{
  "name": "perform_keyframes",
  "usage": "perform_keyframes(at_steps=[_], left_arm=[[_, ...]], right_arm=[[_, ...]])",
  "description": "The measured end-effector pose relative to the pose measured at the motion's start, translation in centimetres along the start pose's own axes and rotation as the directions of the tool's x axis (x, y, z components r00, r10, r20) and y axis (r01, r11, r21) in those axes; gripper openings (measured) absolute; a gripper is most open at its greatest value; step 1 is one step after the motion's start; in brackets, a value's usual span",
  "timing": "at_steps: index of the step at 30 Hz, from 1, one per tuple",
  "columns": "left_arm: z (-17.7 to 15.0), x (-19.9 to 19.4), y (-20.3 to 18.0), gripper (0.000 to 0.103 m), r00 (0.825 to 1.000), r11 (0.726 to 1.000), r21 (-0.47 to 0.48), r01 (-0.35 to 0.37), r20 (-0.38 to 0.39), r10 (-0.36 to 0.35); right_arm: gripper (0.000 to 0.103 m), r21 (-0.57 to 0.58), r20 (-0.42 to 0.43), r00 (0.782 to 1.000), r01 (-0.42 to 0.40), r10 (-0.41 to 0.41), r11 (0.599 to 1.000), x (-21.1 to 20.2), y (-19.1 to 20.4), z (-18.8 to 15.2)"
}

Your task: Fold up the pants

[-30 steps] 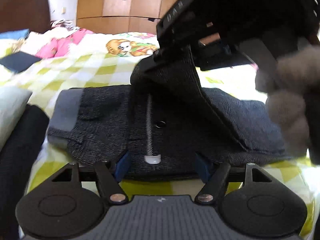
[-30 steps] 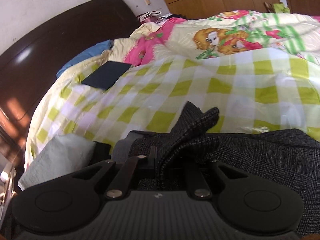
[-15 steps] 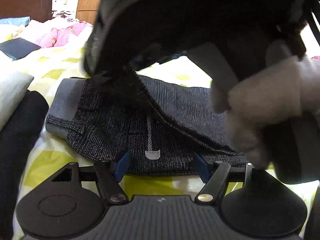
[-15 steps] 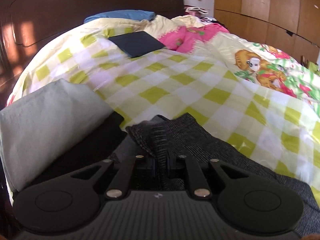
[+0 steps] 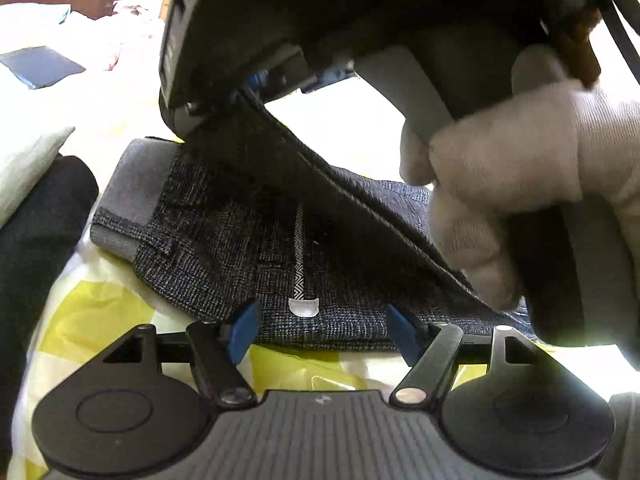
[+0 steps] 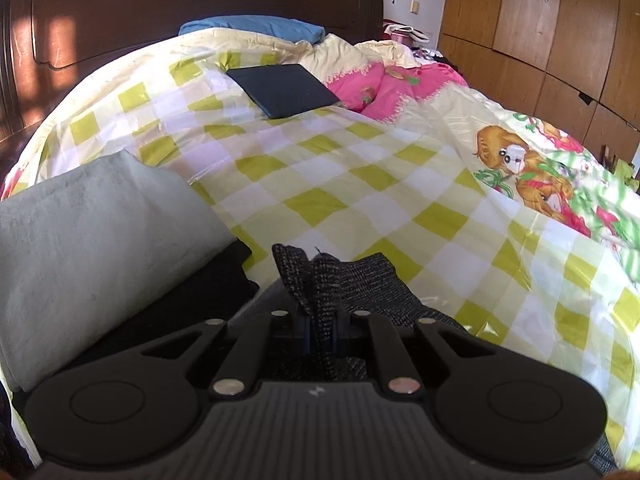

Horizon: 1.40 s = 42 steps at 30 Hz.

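1. Right now the pants (image 5: 248,256) lie in the lower middle of the left wrist view, waistband end to the left, on the checked quilt (image 6: 320,168); a dark garment (image 5: 36,248) and a pale cushion (image 6: 92,248) sit at the left edge.
2. In the right wrist view, the right gripper (image 6: 320,332) is pinched tight on a bunched fold of the pants' fabric – cloth sticks up between the closed jaws. In the left view that same gripper fills the upper half, with its gloved hand (image 5: 520,184) at right, and a flap of cloth slopes down from it to the lower right.
3. The left gripper (image 5: 320,330) stands wide, empty, its blue pads (image 5: 244,328) just at the near edge of the pants, at bottom centre.
4. The step in hand looks like carrying the lifted end over to make the fold. To do it well: keep the pinch firm, carry the flap low and taut toward the waistband, and line up edges before letting go.
5. The left gripper could press the near edge down – that should stop the lower layer sliding.
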<state>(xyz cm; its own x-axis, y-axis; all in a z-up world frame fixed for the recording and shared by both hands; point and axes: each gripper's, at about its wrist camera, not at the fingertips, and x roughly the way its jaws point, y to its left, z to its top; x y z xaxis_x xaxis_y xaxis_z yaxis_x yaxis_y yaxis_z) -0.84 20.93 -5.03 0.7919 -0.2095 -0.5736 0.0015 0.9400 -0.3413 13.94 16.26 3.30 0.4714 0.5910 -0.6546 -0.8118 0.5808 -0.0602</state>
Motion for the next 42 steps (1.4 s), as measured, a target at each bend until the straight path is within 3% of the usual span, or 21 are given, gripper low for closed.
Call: perform_keyframes(at_steps=[4, 8, 11, 16, 20, 22, 24, 27, 29, 31, 34, 38, 42], left_arm=[[-0.3, 0.3, -0.7, 0.082, 1.000, 0.999, 0.038, -0.021, -0.013, 0.022], [-0.6, -0.5, -0.9, 0.083, 0.999, 0.998, 0.052, -0.023, -0.030, 0.025], [-0.8, -1.3, -0.9, 0.085, 0.998, 0.998, 0.037, -0.057, -0.038, 0.059], [-0.8, -3.2, -1.1, 0.085, 0.996, 0.996, 0.007, -0.094, -0.001, 0.094], [-0.8, -5.5, -2.0, 0.085, 0.989, 0.991, 0.036, -0.127, 0.085, 0.124], [-0.3, -5.5, -3.1, 0.085, 0.985, 0.985, 0.101, -0.136, 0.121, 0.124], [0.7, -4.3, -4.3, 0.085, 0.985, 0.976, 0.171, -0.133, 0.135, 0.111], [2.0, -1.4, -5.7, 0.085, 0.984, 0.952, 0.263, -0.155, 0.130, 0.125], [2.3, 1.1, -5.8, 0.086, 0.987, 0.943, 0.293, -0.158, 0.081, 0.140], [1.6, 4.3, -5.5, 0.087, 0.980, 0.933, 0.317, -0.172, -0.041, 0.195], [0.6, 4.6, -6.1, 0.087, 0.972, 0.908, 0.366, -0.203, -0.035, 0.232], [1.7, 3.9, -8.4, 0.087, 0.966, 0.873, 0.427, -0.235, 0.001, 0.259], [3.0, 3.8, -11.6, 0.087, 0.982, 0.853, 0.488, -0.184, 0.055, 0.180]], right_arm=[[0.022, 0.011, -0.076, 0.993, -0.094, 0.095, 0.995, 2.3, 0.1, -0.4], [0.050, 0.062, -0.066, 0.974, -0.212, 0.216, 0.975, 2.6, 0.0, -1.0], [0.048, 0.091, -0.034, 0.963, -0.265, 0.269, 0.960, 1.2, -0.1, -0.9], [0.049, 0.216, 0.070, 0.979, -0.202, 0.191, 0.955, -4.4, -4.9, -2.1], [0.056, 0.361, 0.073, 0.997, -0.006, -0.021, 0.933, -10.0, -12.2, -6.7], [0.056, 0.439, 0.019, 0.991, 0.108, -0.129, 0.892, -12.2, -16.0, -10.0], [0.057, 0.534, -0.047, 0.979, 0.194, -0.199, 0.823, -13.7, -19.4, -13.4], [0.057, 0.669, -0.084, 0.968, 0.232, -0.238, 0.706, -15.2, -23.4, -18.7], [0.057, 0.737, -0.098, 0.966, 0.232, -0.239, 0.635, -15.4, -25.3, -21.6], [0.058, 0.812, -0.078, 0.981, 0.166, -0.177, 0.559, -15.0, -27.0, -24.4], [0.058, 0.872, -0.015, 0.996, 0.057, -0.089, 0.487, -13.4, -28.9, -26.6], [0.065, 0.889, 0.093, 0.995, -0.068, -0.034, 0.452, -11.1, -31.7, -26.3], [0.061, 0.887, 0.168, 0.985, -0.163, 0.028, 0.432, -11.2, -32.9, -25.9]])
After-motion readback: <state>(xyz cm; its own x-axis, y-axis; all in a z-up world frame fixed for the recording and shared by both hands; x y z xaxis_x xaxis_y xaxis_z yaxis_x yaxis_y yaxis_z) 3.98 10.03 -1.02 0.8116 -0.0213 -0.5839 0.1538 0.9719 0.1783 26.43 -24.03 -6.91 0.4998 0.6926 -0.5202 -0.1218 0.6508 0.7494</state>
